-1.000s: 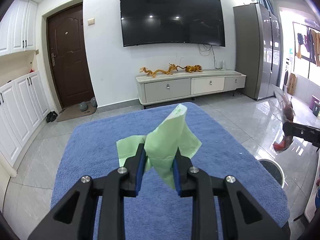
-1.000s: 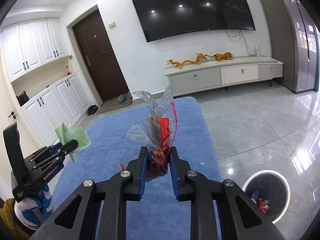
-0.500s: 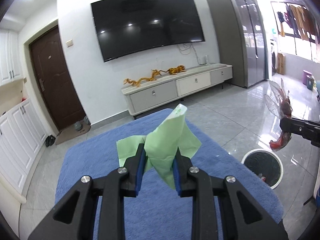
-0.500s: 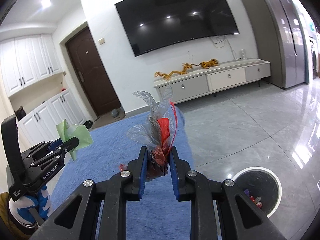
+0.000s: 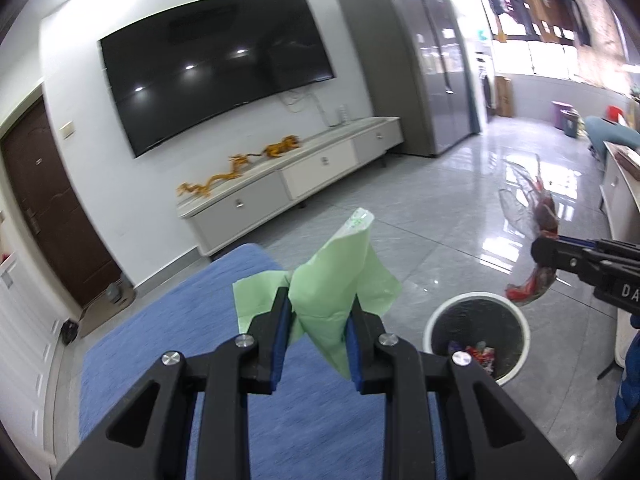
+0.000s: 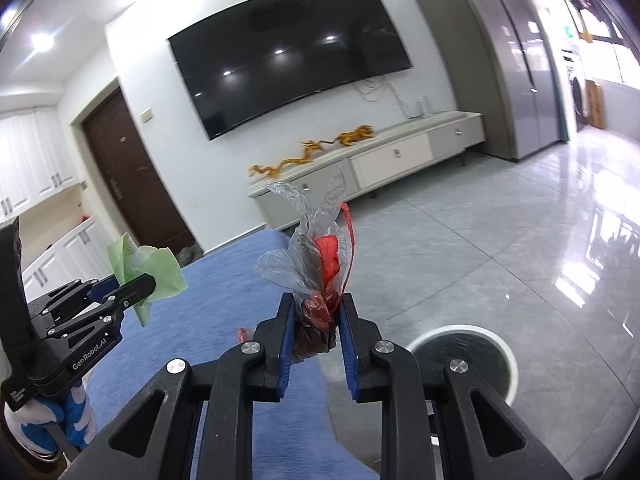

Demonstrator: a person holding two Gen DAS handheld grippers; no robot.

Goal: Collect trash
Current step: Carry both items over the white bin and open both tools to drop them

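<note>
My left gripper [image 5: 317, 314] is shut on a crumpled green wrapper [image 5: 340, 276] and holds it above the right end of the blue-covered table [image 5: 168, 360]. My right gripper [image 6: 317, 316] is shut on a clear plastic bag with red and dark scraps [image 6: 320, 272]. A round white-rimmed trash bin [image 5: 478, 338] with some litter inside stands on the floor to the table's right. In the left wrist view the right gripper [image 5: 540, 256] hangs above that bin's far right rim with the plastic bag [image 5: 536, 248]. In the right wrist view the bin [image 6: 460, 354] lies low right and the left gripper [image 6: 132, 286] is at left with the green wrapper [image 6: 152, 268].
A TV cabinet [image 5: 296, 188] with golden ornaments runs along the far wall under a large television [image 5: 216, 80]. A tall grey fridge [image 5: 412, 64] stands at the right. Glossy tiled floor [image 6: 500, 248] spreads around the bin. A small red scrap [image 6: 243, 334] lies on the table.
Both grippers have swung right, off the table's middle toward its right end. The bin has come fully into the left wrist view and drawn nearer in the right wrist view. Both grips unchanged.
</note>
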